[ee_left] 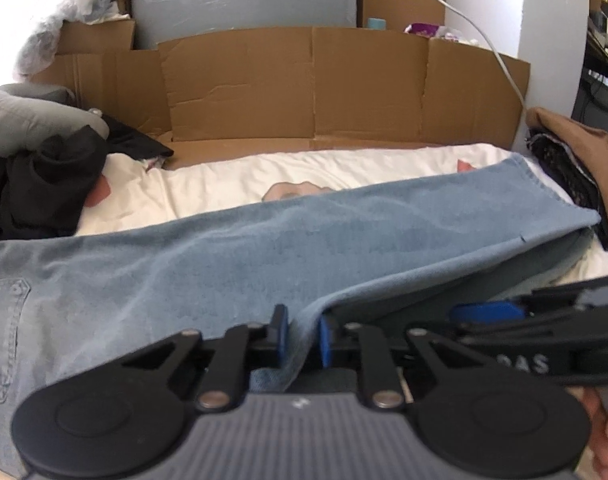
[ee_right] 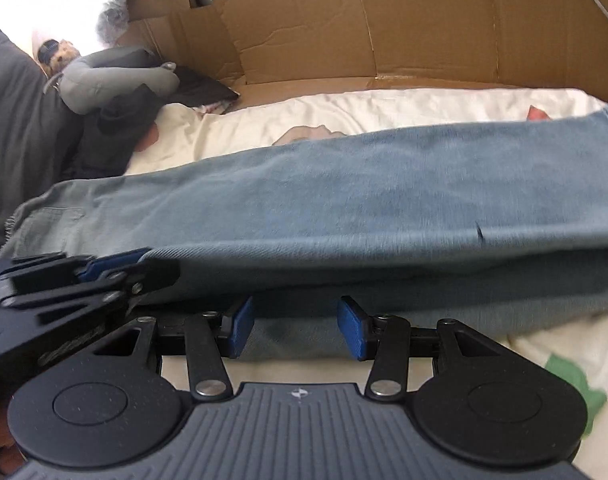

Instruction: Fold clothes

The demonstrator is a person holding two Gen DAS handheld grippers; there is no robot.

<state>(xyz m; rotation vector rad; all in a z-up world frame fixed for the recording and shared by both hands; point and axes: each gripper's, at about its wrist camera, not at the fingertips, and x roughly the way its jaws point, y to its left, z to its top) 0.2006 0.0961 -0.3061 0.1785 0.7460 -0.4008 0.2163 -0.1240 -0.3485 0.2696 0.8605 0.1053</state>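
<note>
My left tongs [ee_left: 303,336] pinch the near edge of the jeans [ee_left: 264,248] stretched across the bed [ee_left: 232,184], my right tongs [ee_right: 296,328] gape empty beside them, so a one-sided lift could skew the fold.

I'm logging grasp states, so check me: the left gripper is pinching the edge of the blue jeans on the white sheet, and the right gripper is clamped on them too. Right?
Not quite. The left gripper is pinching the edge of the blue jeans on the white sheet, but the right gripper is not clamped: the right wrist view shows its jaws standing apart, open against the denim.
</note>
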